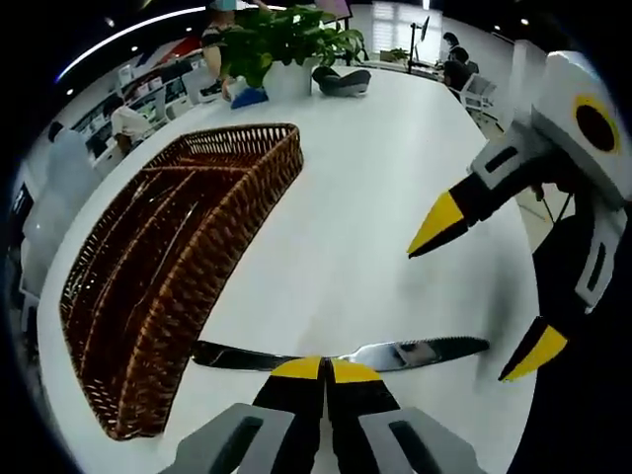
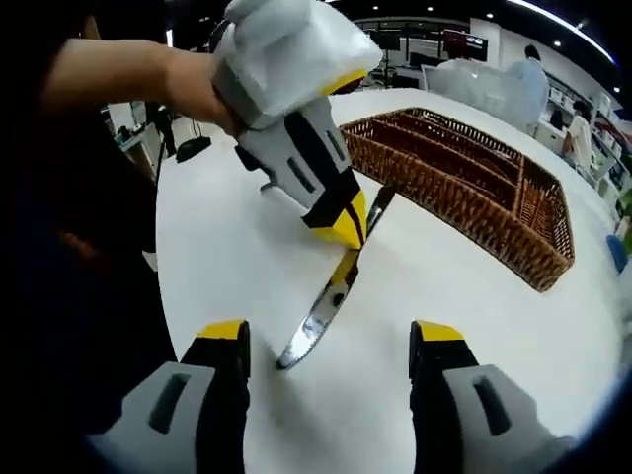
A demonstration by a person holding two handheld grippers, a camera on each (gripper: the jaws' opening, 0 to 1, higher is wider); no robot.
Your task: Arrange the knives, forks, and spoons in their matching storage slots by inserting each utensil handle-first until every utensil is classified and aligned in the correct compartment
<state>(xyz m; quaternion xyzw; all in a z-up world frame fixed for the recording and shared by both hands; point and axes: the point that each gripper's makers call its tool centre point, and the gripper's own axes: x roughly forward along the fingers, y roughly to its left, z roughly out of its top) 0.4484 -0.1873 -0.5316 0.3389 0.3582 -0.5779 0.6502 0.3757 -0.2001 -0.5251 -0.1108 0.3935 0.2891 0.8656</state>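
Note:
My left gripper [image 1: 326, 370] is shut on the middle of a table knife [image 1: 425, 351], whose serrated blade points right and whose dark handle points left toward the wicker cutlery basket [image 1: 158, 296]. In the right gripper view, a hand holds the left gripper [image 2: 346, 232] pinching the knife [image 2: 311, 326], with the handle end toward the basket [image 2: 464, 188]. The blade tip slants down between the wide-apart fingers of my right gripper [image 2: 330, 336], which holds nothing. That open right gripper [image 1: 486, 286] hangs beyond the blade tip. The basket has long dividers, and its compartments look empty.
The round white table [image 1: 375, 178] carries a potted plant [image 1: 286, 39] and a dark object [image 1: 341, 79] at its far end. People sit at desks beyond it. In the right gripper view, the table edge [image 2: 163, 296] curves close on the left.

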